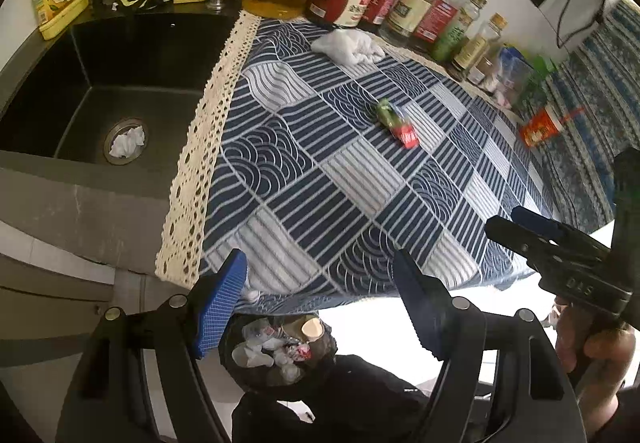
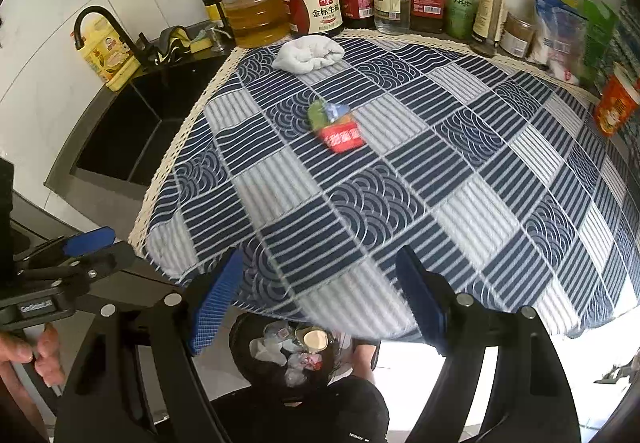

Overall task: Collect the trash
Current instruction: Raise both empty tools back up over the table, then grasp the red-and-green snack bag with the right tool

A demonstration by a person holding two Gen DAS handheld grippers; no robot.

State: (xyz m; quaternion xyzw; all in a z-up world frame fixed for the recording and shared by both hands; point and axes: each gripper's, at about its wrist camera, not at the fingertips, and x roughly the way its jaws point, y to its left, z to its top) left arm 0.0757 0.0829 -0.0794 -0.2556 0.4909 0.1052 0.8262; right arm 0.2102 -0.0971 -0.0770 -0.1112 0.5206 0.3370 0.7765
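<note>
Two grippers up, nothing pinched. Left gripper [image 1: 320, 303] spread wide over the near counter edge; right gripper [image 2: 320, 299] spread just the same. One red-and-green wrapper [image 2: 335, 126] lying straight ahead on the checked cloth [image 2: 460, 179], well beyond both. One white wad [image 2: 308, 53] farther back. One in the sink drain [image 1: 127, 141], ahead-left. One full bin [image 2: 294, 353] directly below.

Wrapper [image 2: 336, 126], tissue [image 2: 308, 53] on tablecloth [image 2: 460, 179]
</note>
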